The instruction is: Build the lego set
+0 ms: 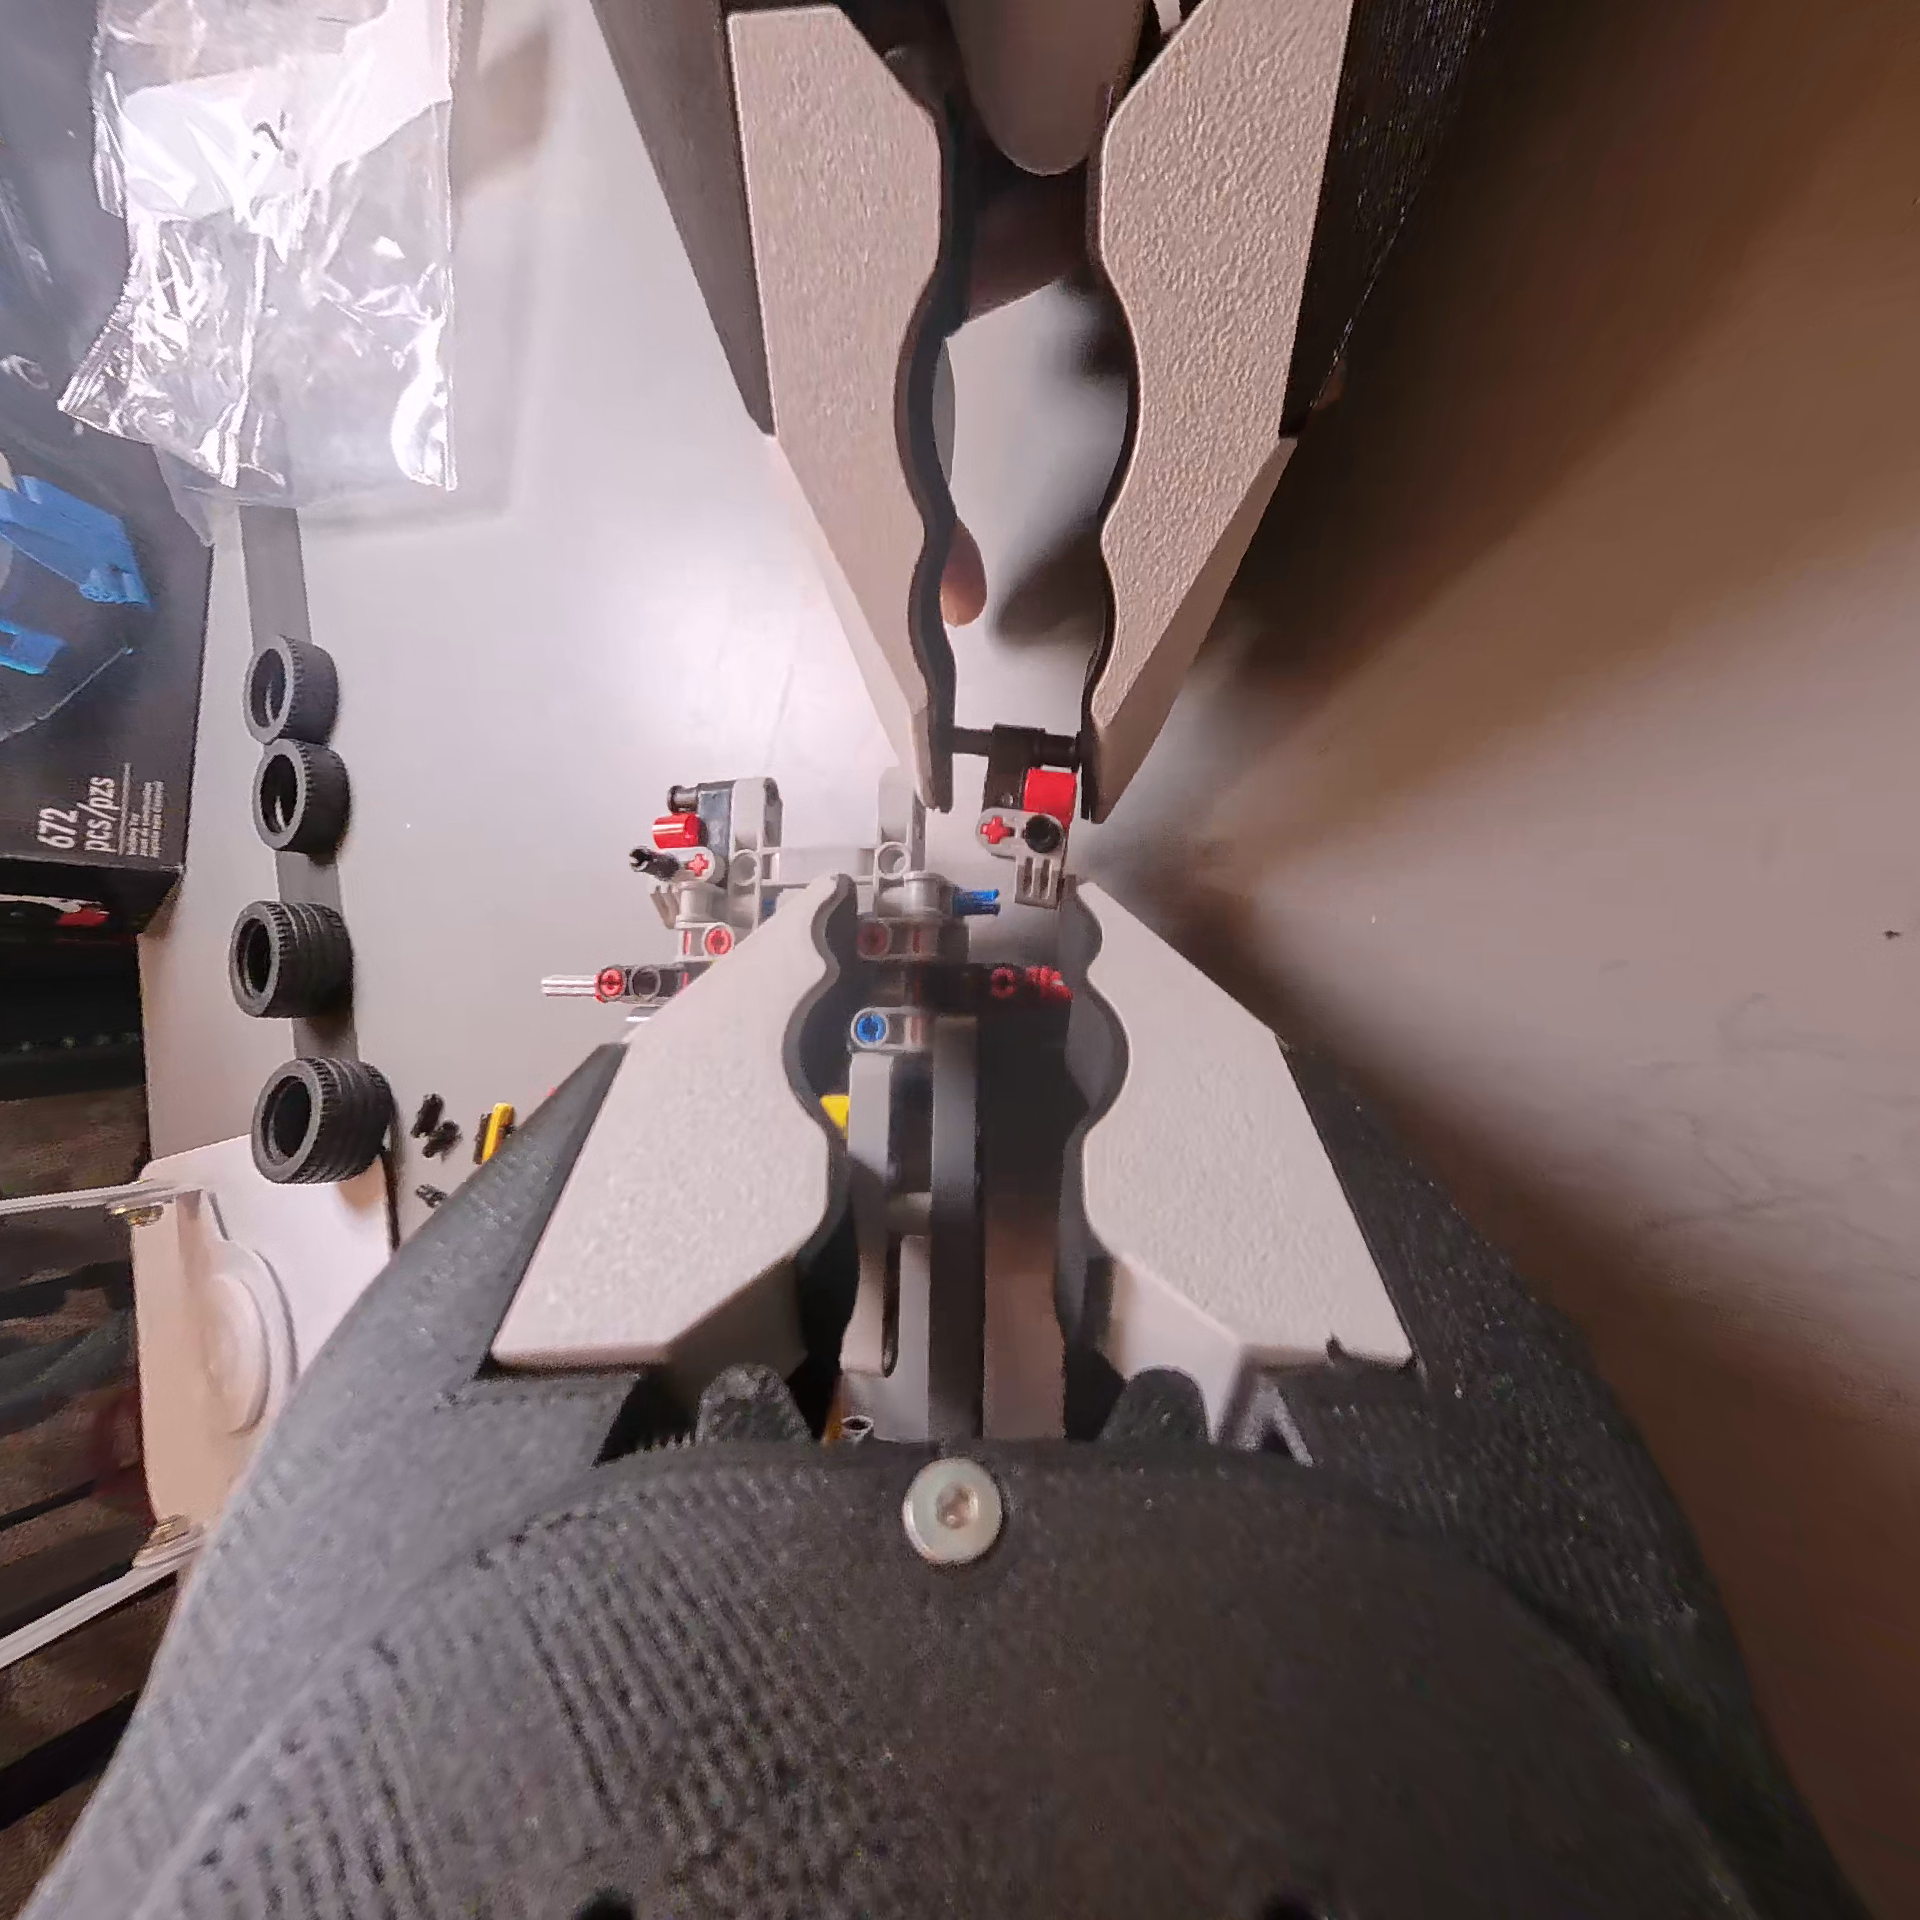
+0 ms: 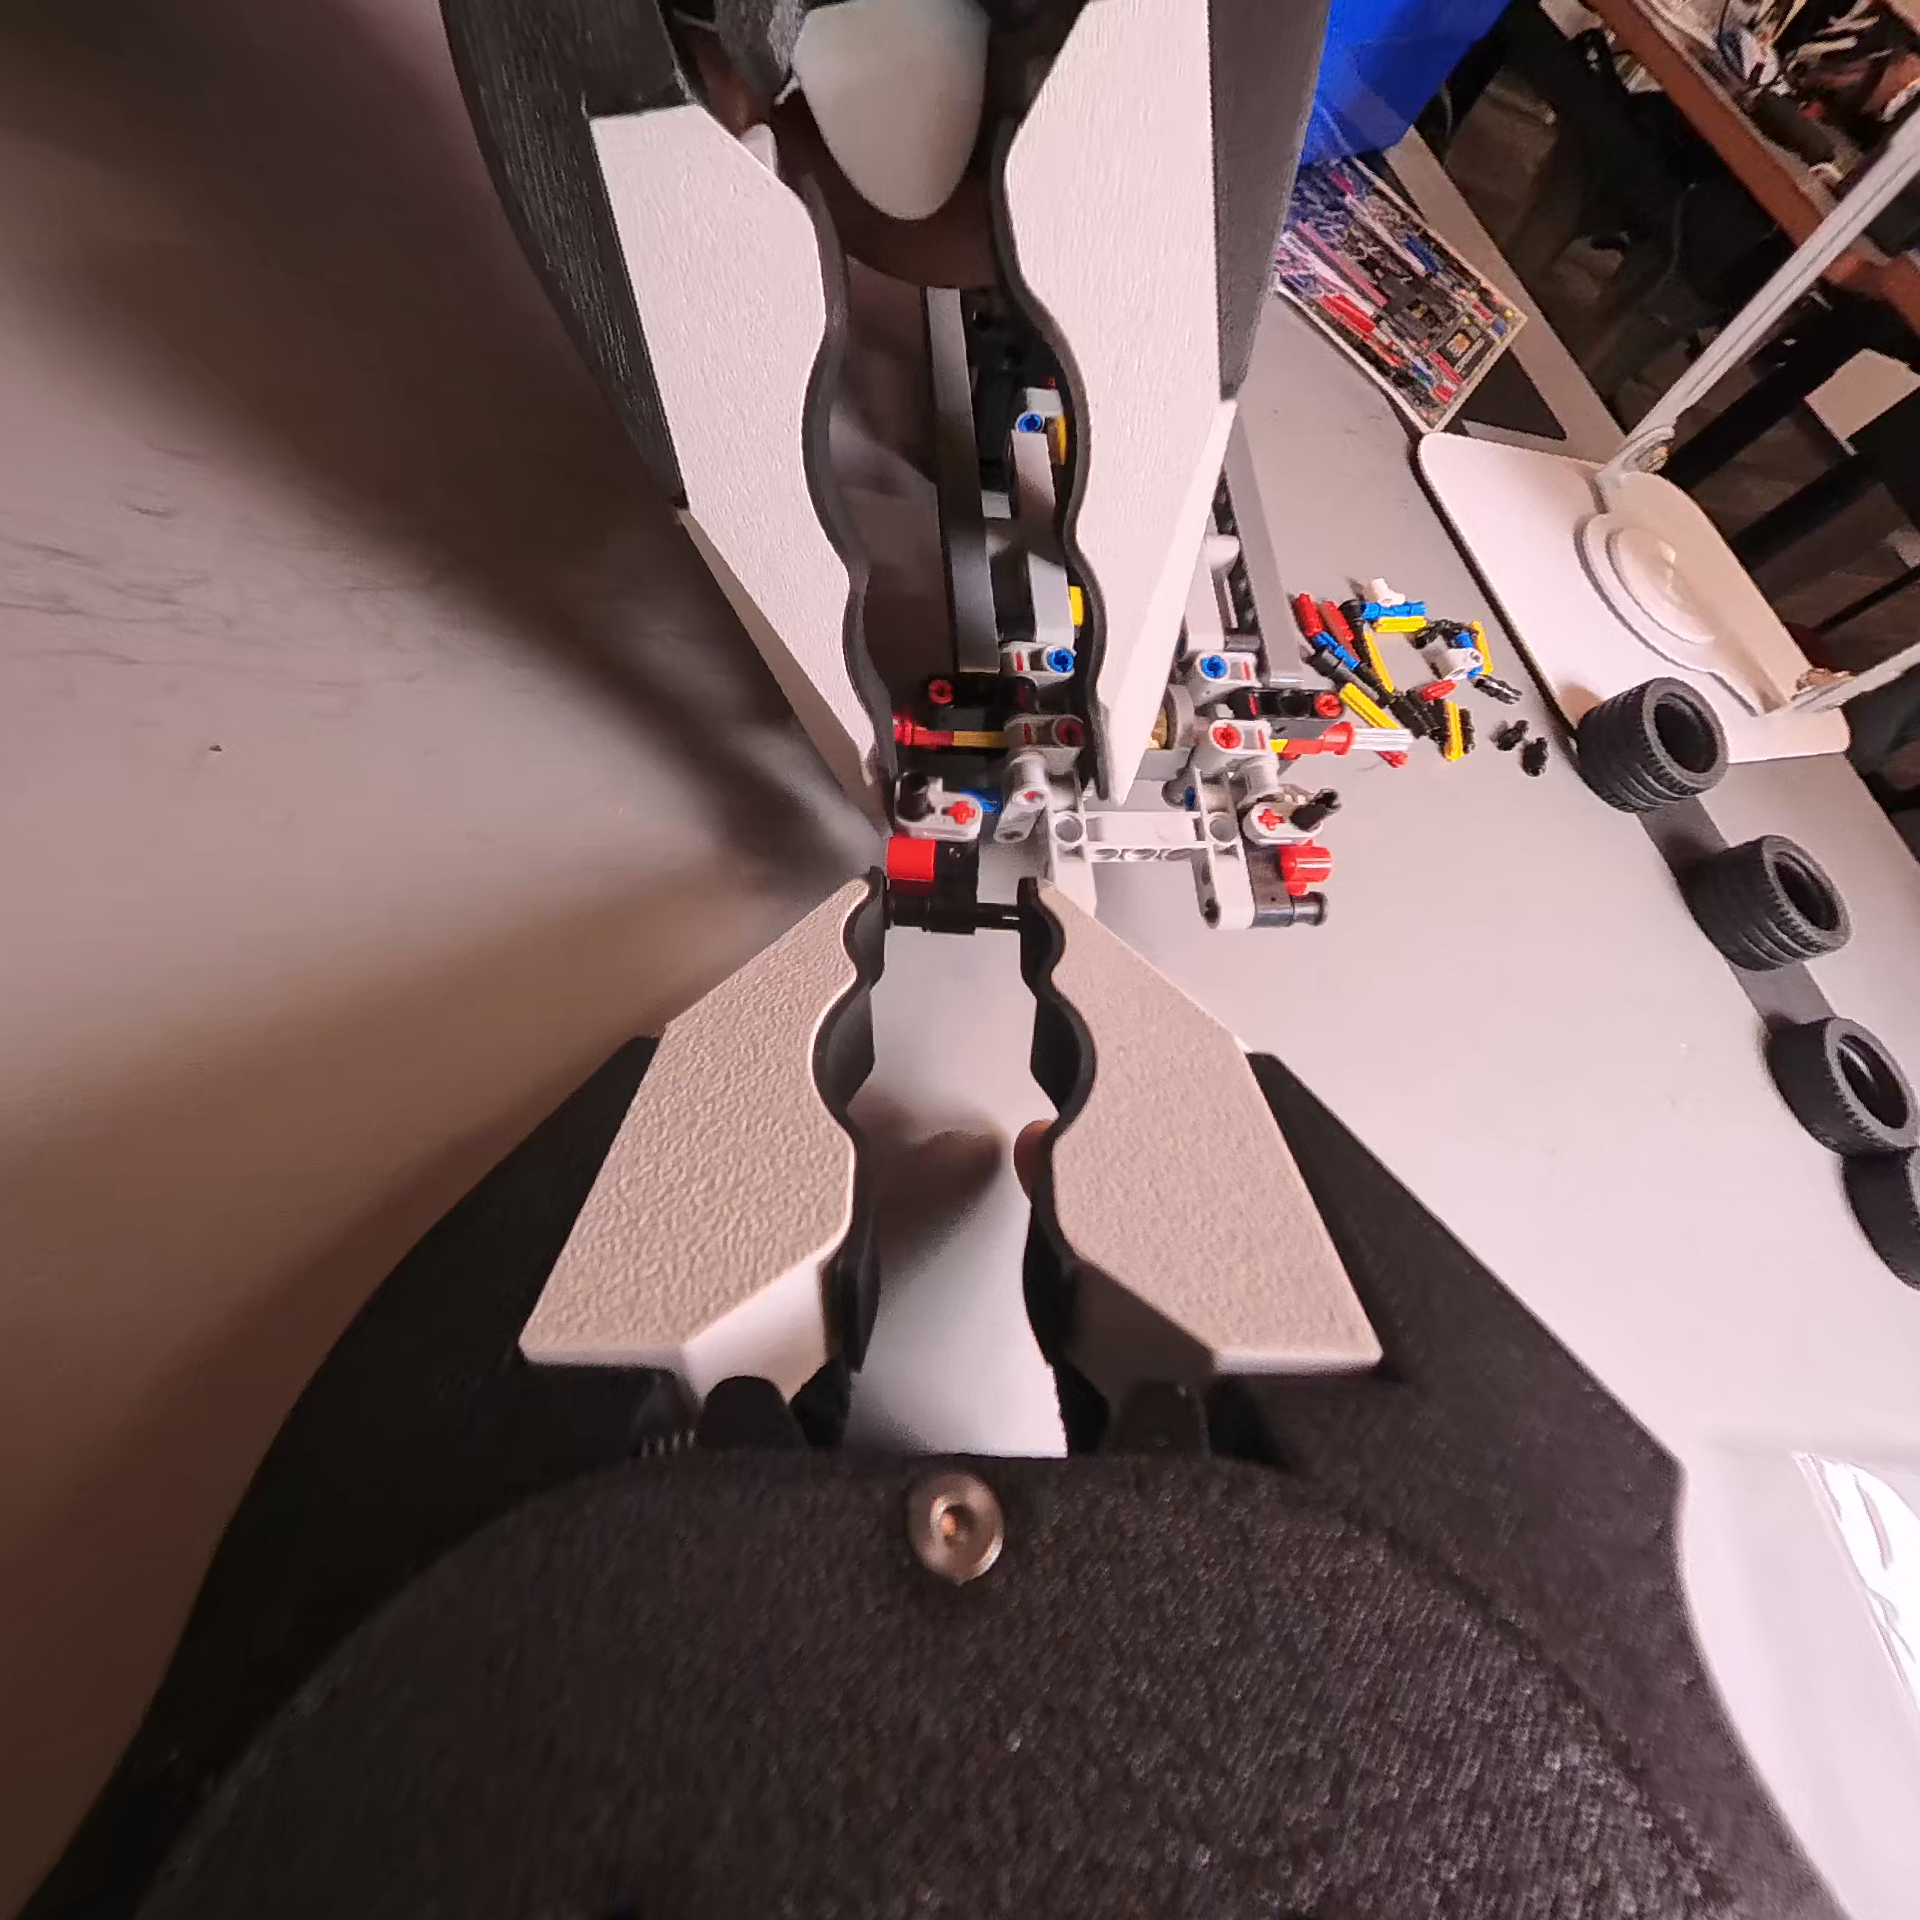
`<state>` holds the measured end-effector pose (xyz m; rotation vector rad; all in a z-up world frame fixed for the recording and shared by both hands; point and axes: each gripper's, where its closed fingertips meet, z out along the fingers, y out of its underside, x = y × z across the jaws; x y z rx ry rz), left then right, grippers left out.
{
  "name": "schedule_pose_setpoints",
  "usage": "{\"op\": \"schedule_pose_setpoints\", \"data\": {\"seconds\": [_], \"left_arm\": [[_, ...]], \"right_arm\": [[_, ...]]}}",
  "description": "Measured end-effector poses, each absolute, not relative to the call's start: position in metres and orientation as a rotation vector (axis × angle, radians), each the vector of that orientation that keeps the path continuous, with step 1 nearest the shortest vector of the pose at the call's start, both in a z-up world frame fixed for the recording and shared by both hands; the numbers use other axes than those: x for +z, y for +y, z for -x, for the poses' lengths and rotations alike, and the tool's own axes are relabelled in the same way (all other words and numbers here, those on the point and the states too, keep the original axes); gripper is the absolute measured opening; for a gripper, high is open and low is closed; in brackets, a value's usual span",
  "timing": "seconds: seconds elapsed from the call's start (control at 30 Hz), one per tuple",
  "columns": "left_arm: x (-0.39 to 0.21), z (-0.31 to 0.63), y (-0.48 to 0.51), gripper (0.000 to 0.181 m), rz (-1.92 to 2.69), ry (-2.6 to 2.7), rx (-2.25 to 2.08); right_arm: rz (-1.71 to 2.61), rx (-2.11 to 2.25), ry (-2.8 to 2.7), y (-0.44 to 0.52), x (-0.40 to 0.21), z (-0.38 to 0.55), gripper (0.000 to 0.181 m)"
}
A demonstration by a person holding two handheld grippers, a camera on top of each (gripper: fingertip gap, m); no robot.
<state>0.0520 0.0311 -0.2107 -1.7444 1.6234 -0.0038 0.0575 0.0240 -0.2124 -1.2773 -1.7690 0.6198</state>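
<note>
- Two grippers face each other tip to tip over a grey table point(image 2: 1403, 1091), with the lego build between them.
- Left gripper point(image 1: 956, 904): jaws partly closed around the long grey-and-black lego assembly point(image 1: 914, 1039), which runs back between the fingers toward the camera; contact at the finger edges looks like a grip, but blur keeps me from being sure.
- Right gripper point(image 2: 951, 904): jaws narrowed onto a thin black axle pin point(image 2: 966, 916), both tips touching its ends. The pin sits at the assembly's near end, just beside a red connector point(image 2: 911, 862).
- Assembly is held off the table, with its cross frame point(image 2: 1143, 836) sticking out to the side.
- Four black tyres point(image 1: 296, 925) lie in a row on the table, well apart from the build.
- Loose small pieces point(image 2: 1392, 665), red, yellow, blue and black, are scattered near the frame.
- Clear plastic bag point(image 1: 281, 239) and black set box point(image 1: 94, 665) sit at the table edge in the left wrist view.
- White lamp base point(image 2: 1621, 582) is near the tyres.
</note>
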Motion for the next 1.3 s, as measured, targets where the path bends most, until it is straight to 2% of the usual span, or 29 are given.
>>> {"op": "schedule_pose_setpoints", "data": {"seconds": [0.37, 0.67, 0.9, 1.3], "left_arm": [[-0.213, -0.047, 0.034, 0.036, 1.788, 1.665, 0.126], [-0.215, -0.045, 0.039, 0.021, 1.779, 1.637, 0.134], [-0.211, -0.046, 0.034, 0.028, 1.763, 1.621, 0.085], [-0.196, -0.054, 0.015, 0.007, 1.689, 1.586, -0.068]], "right_arm": [[1.322, 0.524, -1.759, 0.030, -0.219, -0.055, 0.023], [1.427, 0.534, -1.692, 0.037, -0.219, -0.055, 0.023], [1.360, 0.551, -1.741, 0.029, -0.218, -0.057, 0.023], [1.288, 0.639, -1.703, 0.023, -0.203, -0.056, 0.023]]}}
